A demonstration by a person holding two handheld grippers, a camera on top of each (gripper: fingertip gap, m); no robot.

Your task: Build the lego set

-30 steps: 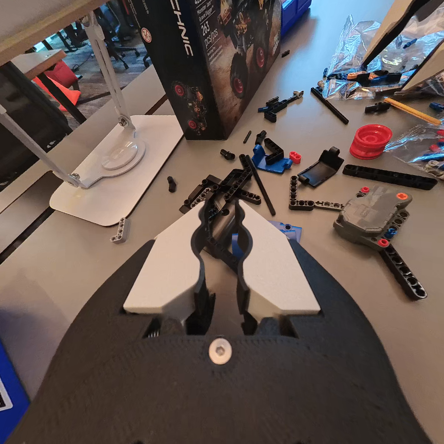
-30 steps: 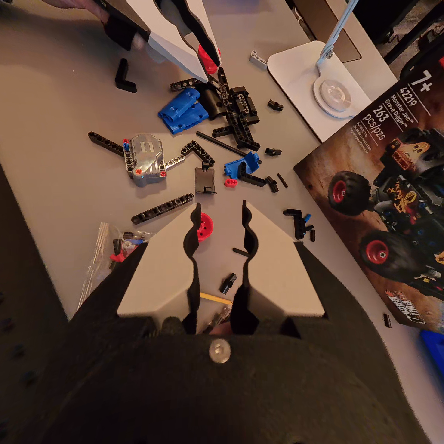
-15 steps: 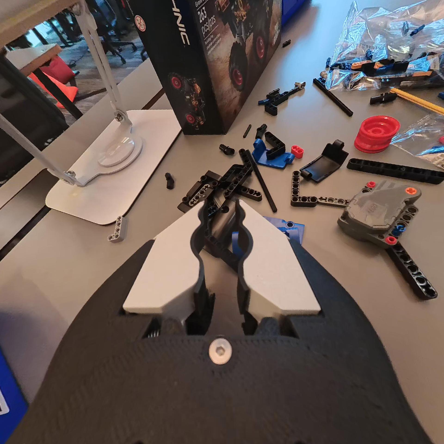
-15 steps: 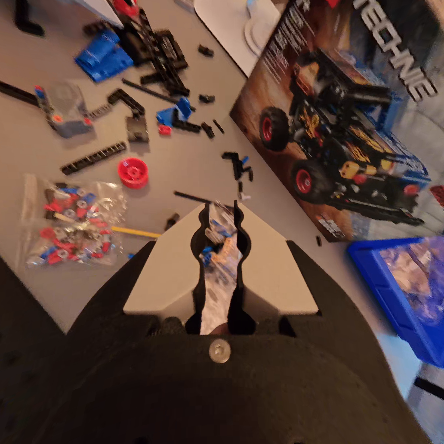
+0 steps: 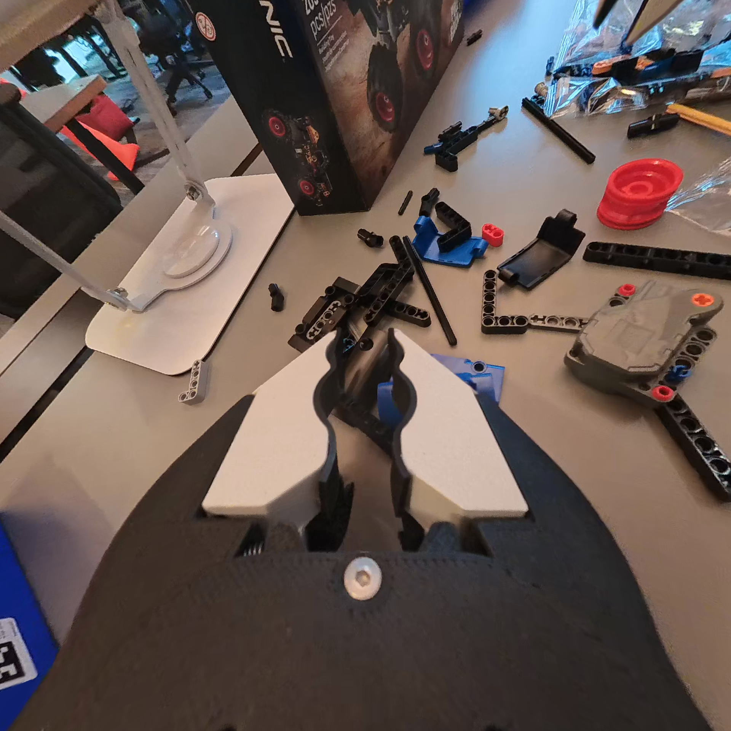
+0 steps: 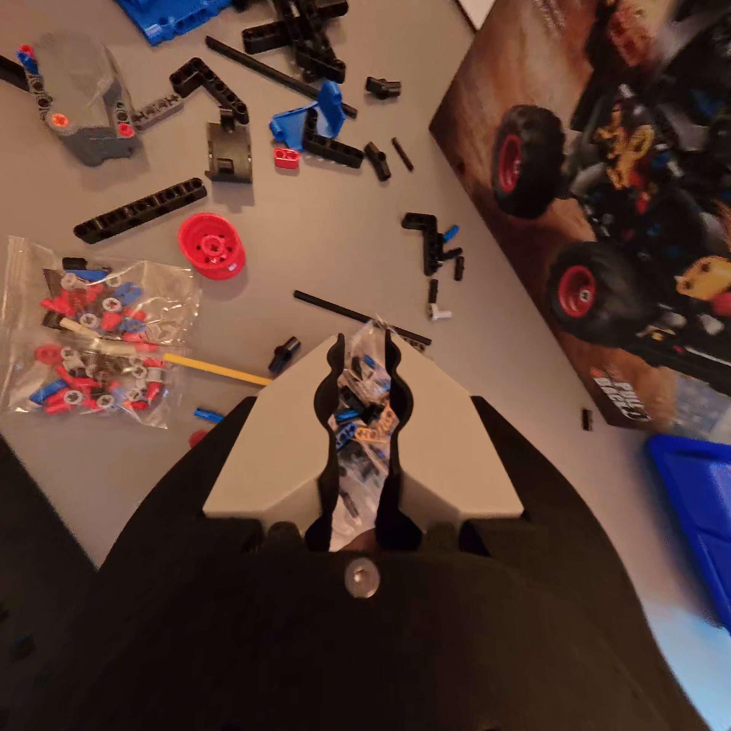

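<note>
My left gripper (image 5: 364,336) is low over a pile of black Technic beams (image 5: 379,296) and is shut on a black assembly (image 5: 364,368) that fills the gap between its pads. A blue panel (image 5: 474,370) lies just right of it. My right gripper (image 6: 364,336) is shut on a clear bag of small blue, black and orange parts (image 6: 364,399), held above the table. The right gripper's fingers (image 5: 641,19) also show at the top right of the left wrist view, over crinkled bags (image 5: 633,67).
Loose on the grey table: a red wheel hub (image 6: 211,245), a grey motor block (image 6: 83,118), a long black beam (image 6: 138,211), a yellow axle (image 6: 217,370), a second parts bag (image 6: 95,336). The set box (image 6: 593,197), a blue bin (image 6: 696,514) and a white lamp base (image 5: 190,269) stand around. My right fingertips sit around 25 cm from my left ones. To the red wheel hub (image 6: 211,245): right tips about 9 cm, left tips about 15 cm. It is also in sight in the left wrist view (image 5: 644,180).
My right gripper was open over the table, then closed on the clear parts bag and now holds it. Its view swung right, then back. My left gripper barely moved.
</note>
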